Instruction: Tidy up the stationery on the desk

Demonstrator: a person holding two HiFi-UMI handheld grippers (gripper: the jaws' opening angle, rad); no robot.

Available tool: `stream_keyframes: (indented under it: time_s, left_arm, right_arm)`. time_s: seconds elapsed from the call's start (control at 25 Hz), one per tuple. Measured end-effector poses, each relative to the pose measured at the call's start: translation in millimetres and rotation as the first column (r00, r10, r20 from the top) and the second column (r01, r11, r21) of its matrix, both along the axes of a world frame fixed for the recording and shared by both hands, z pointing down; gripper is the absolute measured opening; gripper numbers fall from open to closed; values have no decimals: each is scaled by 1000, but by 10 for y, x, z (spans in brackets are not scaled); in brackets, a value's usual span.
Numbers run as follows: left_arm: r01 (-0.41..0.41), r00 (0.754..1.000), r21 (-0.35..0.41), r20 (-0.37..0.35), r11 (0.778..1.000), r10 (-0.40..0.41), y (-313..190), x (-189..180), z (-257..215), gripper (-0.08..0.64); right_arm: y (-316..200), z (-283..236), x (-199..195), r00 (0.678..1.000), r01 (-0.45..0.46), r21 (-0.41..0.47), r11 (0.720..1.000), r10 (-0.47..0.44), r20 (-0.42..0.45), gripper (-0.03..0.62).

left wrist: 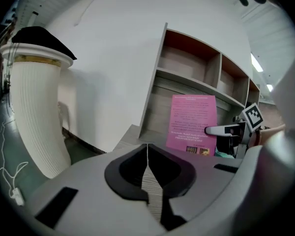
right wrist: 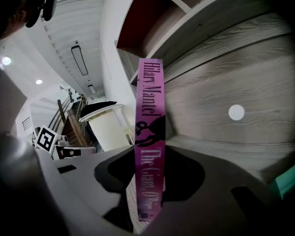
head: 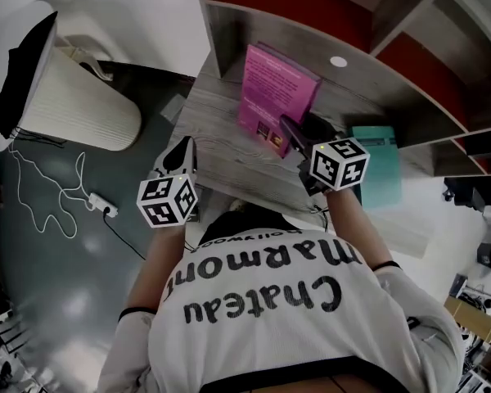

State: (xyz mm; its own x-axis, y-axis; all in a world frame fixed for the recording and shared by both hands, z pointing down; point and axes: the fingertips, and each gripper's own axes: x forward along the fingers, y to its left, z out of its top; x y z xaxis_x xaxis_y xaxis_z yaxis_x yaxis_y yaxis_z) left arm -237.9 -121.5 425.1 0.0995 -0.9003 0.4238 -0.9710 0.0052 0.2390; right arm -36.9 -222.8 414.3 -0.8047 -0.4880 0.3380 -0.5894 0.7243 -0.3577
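Book (head: 277, 88) with a pink cover stands on end below the shelves (head: 409, 72), its spine clamped in my right hand-held gripper (right wrist: 150, 156). That gripper covers its lower corner, so I cannot tell whether it touches the table (head: 229, 158). My left hand-held gripper (left wrist: 147, 151) is closed on nothing, well to the left. A teal book (head: 380, 170) lies partly hidden behind the right one.

left gripper (left wrist: 147, 151): jaws together, empty | right gripper (right wrist: 148, 154): jaws clamped on pink book (right wrist: 150, 107) spine
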Motion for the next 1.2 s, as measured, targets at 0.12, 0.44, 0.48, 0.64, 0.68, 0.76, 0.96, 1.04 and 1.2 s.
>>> stream_keyframes:
  time_s: [0.12,0.44,0.48,0.64,0.68,0.76,0.96,1.04,1.2]
  left_arm:
    - [36,999,5,-20,999,-36,36,-18,-27,21]
    - [43,999,-5,-31,999,-43,44,-126,4,21]
    - [42,999,-1,-31,999,-42,9,-163,2,21]
    - [2,999,11,-32,1000,-2,-181,-292,3,21]
    - [-12,999,9,-37,1000,12,-227,-331,16,21]
    - [-40,998,7,-41,999,40,-327,-441,23,21]
    - [-124,992,6,-30,992,124,-591,-777,-3,21]
    - [-148,988,5,-35,989,148,-699,-908,-1,21]
    - [-203,978,10,-39,979,203,-883,-1092,16,21]
  right_arm:
    - [-66,34,22,1000,-11,16,1000,11,-9,144]
    - [-157,20,-107,999,-50,41,998,50,7,144]
    - [-171,16,-138,999,-51,44,998,50,4,144]
    - [-267,18,-268,996,-90,44,995,89,6,144]
    - [-287,24,-300,994,-110,40,993,109,5,144]
    - [-333,31,-369,988,-155,38,987,155,-2,144]
    - [-493,45,-533,959,-282,44,958,283,-23,144]
    - [-548,53,-600,943,-332,32,943,332,-14,144]
    - [-634,93,-704,905,-425,18,905,425,-14,144]
